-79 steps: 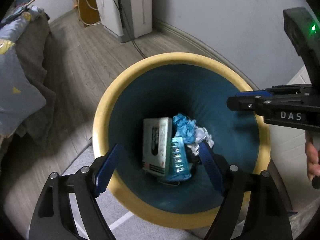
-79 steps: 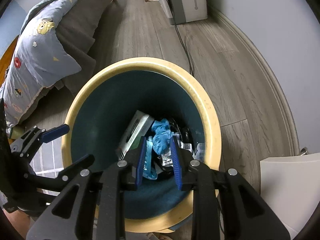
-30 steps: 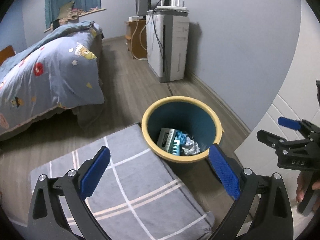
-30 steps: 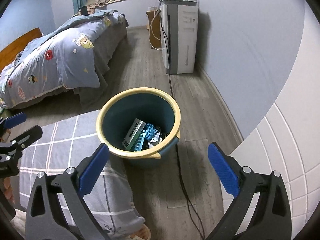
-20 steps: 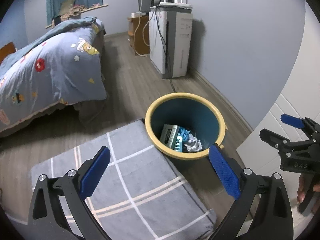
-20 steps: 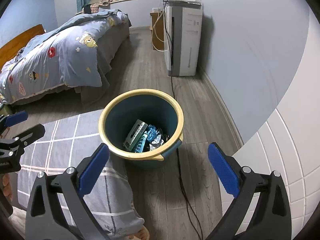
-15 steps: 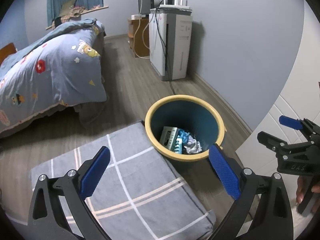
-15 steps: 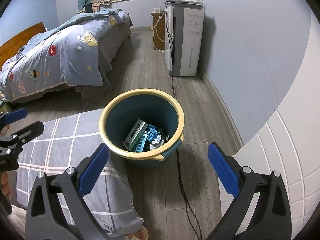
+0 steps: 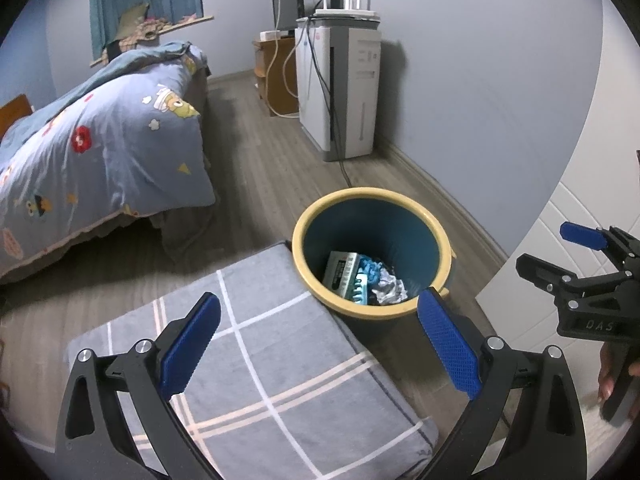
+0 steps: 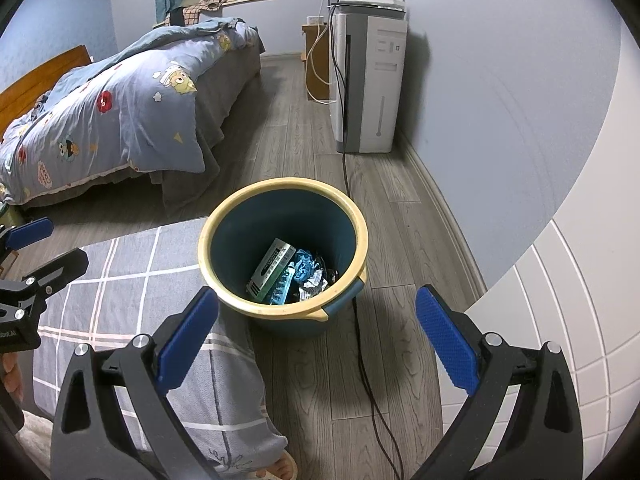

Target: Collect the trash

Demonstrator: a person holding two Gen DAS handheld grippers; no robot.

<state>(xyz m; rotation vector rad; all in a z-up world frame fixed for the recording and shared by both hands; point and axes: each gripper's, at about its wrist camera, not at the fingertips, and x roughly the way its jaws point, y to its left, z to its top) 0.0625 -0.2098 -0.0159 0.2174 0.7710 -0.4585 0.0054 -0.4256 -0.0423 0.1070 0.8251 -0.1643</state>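
Both the left gripper and right gripper are held wide open and empty, the bin lying just ahead, below.

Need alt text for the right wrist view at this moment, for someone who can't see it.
A yellow-rimmed blue trash bin stands on a grey wood floor, holding a grey-green box and crumpled wrappers. The open right gripper frames it from below, empty, with the left gripper at the left edge. A bed and a white tower appliance lie behind.
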